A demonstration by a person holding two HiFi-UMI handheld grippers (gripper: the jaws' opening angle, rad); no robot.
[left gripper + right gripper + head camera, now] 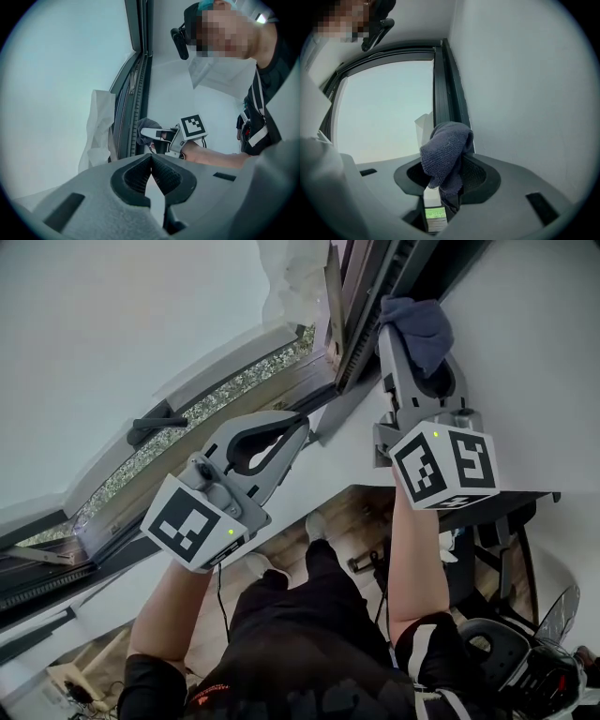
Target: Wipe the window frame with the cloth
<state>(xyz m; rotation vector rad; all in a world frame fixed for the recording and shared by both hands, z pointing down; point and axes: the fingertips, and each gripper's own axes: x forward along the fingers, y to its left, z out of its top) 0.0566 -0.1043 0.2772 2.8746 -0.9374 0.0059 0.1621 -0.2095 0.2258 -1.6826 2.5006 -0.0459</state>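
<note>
Cloth [446, 149] at window frame [443, 89], left gripper [151, 158] empty

The right gripper [443, 177] has its 2 jaws clamped on the dark blue cloth. The cloth bunches up over the tips & hangs down thru the gap btwn them. Straight ahead of these jaws runs the dark frame, w/ glass to their left & white wall [525, 93] to their right. In head view the bunched end looks to be against the frame's wall-side edge. On the left gripper the 2 jaws meet tip to tip, nothing btwn them. In head view it sits lower & to the left of the right gripper, well apart from the cloth, tips toward the frame
</note>
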